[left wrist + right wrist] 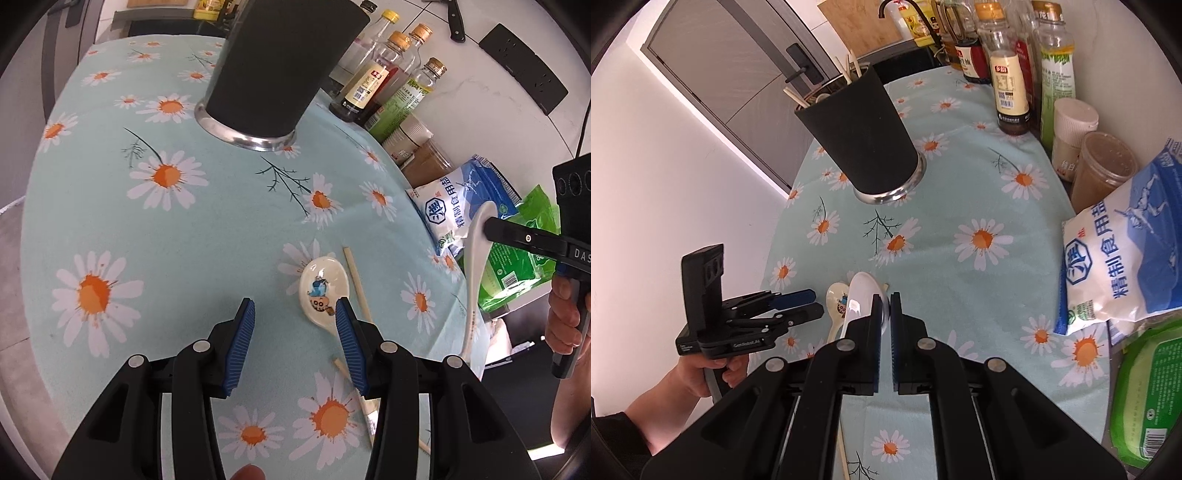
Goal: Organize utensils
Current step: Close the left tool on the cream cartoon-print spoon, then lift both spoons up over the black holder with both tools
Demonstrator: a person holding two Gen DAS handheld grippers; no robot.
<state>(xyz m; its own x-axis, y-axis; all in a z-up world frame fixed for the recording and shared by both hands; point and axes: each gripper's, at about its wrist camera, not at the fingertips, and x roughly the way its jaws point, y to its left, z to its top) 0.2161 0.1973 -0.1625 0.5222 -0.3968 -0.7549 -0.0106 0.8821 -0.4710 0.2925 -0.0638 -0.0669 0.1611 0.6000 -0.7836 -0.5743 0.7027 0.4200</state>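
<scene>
Above the daisy tablecloth (979,192), your right gripper (885,314) has its jaws closed tight on the plain white spoon (860,295). You hold it only at the thin handle, close to the bowl, and the spoon hangs with most of its length outside the pads. This is the first risk: glazed ceramic is smooth, so if you swing or roll the wrist quickly, the spoon can turn between the pads or slip out and break on the table.

The black utensil holder (864,136) stands further back on the cloth, well apart from the spoon, and it already has chopsticks (849,68) inside. If you bring the spoon in low, it can knock the rim or these sticks, and the tall holder may tip. Please come from above and lower it straight.

Your left gripper (295,317) hovers just over the cartoon spoon (323,288) with the jaws partly open and holding nothing; the right pad is over the spoon's handle side. A loose chopstick (356,284) lies just beside that spoon. If you close now, you may catch the chopstick together with the spoon, or push the spoon away to the table edge.

Both hands are near each other, so mind that they do not collide.
</scene>
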